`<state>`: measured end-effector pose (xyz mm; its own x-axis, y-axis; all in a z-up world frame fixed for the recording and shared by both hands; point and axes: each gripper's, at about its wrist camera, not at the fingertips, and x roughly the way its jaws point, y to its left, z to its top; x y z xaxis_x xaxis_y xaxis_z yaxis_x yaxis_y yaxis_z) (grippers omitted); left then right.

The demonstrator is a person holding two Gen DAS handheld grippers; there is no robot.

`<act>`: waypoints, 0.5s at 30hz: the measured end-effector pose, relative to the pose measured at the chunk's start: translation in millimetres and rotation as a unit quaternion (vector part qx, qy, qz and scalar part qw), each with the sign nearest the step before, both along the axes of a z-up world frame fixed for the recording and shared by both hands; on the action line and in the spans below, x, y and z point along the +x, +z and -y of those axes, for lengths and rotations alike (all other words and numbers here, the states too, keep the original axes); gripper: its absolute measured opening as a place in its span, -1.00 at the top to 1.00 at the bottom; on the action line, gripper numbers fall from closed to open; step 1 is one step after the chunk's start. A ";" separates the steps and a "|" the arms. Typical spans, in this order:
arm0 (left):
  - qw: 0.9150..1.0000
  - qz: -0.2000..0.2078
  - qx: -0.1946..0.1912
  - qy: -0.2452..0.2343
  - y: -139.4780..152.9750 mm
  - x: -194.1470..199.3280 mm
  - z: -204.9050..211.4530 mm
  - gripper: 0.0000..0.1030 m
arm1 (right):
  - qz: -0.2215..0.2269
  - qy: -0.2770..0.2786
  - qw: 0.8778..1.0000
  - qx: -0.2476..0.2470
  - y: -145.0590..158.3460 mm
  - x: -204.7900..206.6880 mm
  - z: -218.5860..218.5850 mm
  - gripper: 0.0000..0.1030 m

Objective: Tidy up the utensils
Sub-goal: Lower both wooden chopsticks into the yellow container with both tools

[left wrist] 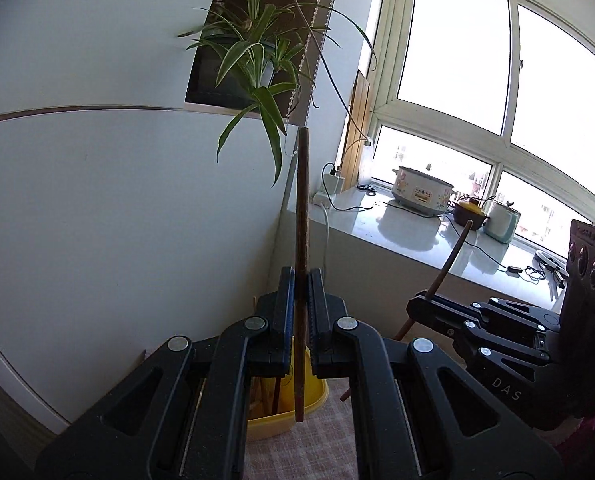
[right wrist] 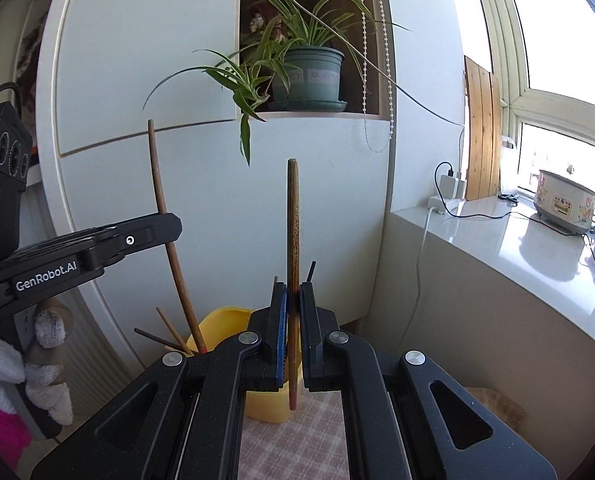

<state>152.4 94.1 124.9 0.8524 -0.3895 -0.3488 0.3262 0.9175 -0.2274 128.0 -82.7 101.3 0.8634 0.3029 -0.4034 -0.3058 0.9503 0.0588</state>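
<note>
Two grippers, each clamped on one chopstick. The left gripper (left wrist: 300, 280) holds its chopstick (left wrist: 302, 200) upright, long axis vertical, lower tip just above the yellow bin (left wrist: 285, 420). The right gripper (right wrist: 293, 296) grasps a second chopstick (right wrist: 293, 232), also vertical, red tip down beside the bin (right wrist: 221, 320). At least three more chopsticks (right wrist: 169, 328) lean inside it.

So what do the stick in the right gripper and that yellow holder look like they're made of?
Chopstick in the right gripper: probably wood or bamboo, brown, matte, speckled wear, reddish tip. Yellow holder: likely plastic, with a smooth, even colour and slight sheen.
</note>
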 end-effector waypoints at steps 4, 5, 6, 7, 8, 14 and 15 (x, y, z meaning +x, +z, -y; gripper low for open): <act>1.000 0.000 0.005 0.007 -1.8 8.5 -1.7 0.92 | 0.007 0.004 1.000 0.003 4.0 5.2 -6.0 0.92; 1.000 -0.001 0.006 0.008 -3.0 10.9 -1.9 0.92 | 0.008 0.004 1.000 0.005 4.8 7.9 -7.6 0.92; 1.000 -0.002 0.007 0.010 -4.3 12.9 -2.3 0.92 | 0.009 0.004 1.000 0.006 4.6 10.0 -9.2 0.92; 1.000 -0.003 0.009 0.013 -5.8 15.0 -2.8 0.92 | 0.009 0.005 1.000 0.006 4.2 12.5 -11.1 0.92; 1.000 -0.004 0.010 0.015 -7.2 16.9 -3.4 0.92 | 0.010 0.005 1.000 0.007 3.5 15.0 -12.9 0.92; 1.000 -0.013 0.014 0.025 -14.8 27.8 -8.4 0.92 | 0.010 0.007 1.000 0.011 -2.2 29.4 -22.0 0.92; 0.999 -0.014 0.014 0.027 -16.0 29.7 -8.9 0.92 | 0.009 0.007 1.000 0.012 -3.6 31.8 -23.1 0.92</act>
<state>182.1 103.0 108.9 0.8614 -0.3337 -0.3830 0.2706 0.9395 -0.2099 159.7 -59.6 97.7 0.8665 0.3241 -0.3798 -0.3197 0.9444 0.0765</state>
